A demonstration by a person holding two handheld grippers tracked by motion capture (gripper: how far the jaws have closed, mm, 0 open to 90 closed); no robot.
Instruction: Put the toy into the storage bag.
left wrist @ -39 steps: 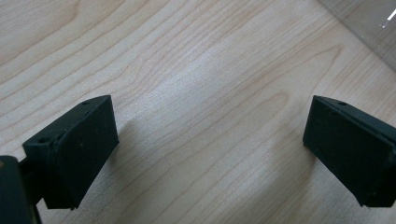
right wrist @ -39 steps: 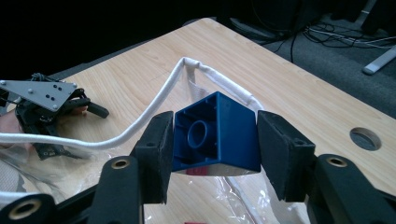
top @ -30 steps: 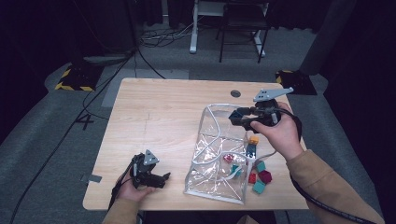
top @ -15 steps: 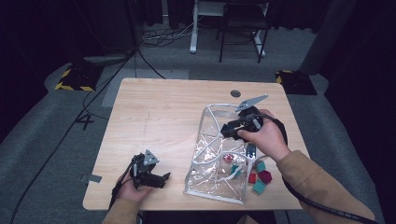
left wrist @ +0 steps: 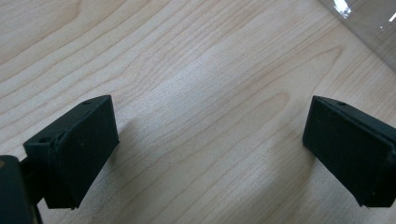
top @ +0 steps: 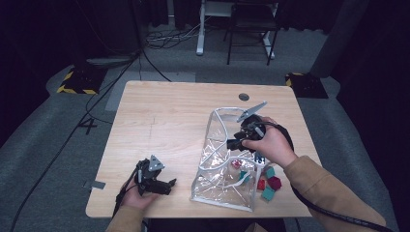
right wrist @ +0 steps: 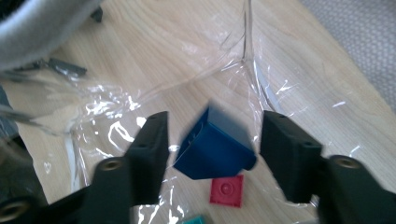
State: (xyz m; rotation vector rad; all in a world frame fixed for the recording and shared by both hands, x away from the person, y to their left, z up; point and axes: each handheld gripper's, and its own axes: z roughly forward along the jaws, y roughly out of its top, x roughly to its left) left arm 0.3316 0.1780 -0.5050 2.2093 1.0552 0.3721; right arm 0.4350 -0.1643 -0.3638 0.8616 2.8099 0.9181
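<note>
- Dark room all around, with a grey floor (top: 43, 125) and a chair (top: 251, 29) far back — and a light wooden table (top: 174, 116) in the middle.
- On the table lies a clear plastic bag (top: 225, 179) with a white edge. Its open side faces away from the person.
- The right gripper (top: 235, 143) is held over the bag, in the person's right hand (top: 268, 145).
- In the right gripper view a blue block (right wrist: 215, 147) sits between the two black jaws of the right gripper (right wrist: 212, 154). The jaws have just been opening. There is a small gap on each side, so they are apart and not squeezing the block.
- The blue block is blurry and tilted, and I cannot tell if it touches anything.
- Under it, through the plastic, lies a red block (right wrist: 226, 190) with a round bump on top. A bit of a teal block (right wrist: 196, 219) peeks in at the bottom.
- More red and teal blocks (top: 268, 186) lie on the table just beside the bag, by the person's brown sleeve (top: 329, 193).
- The left gripper (top: 170, 184) rests low on the table near the front edge, well apart from the bag — the left hand (top: 138, 195) holds it.
- In the left gripper view its jaws are wide apart with bare wood between them.
</note>
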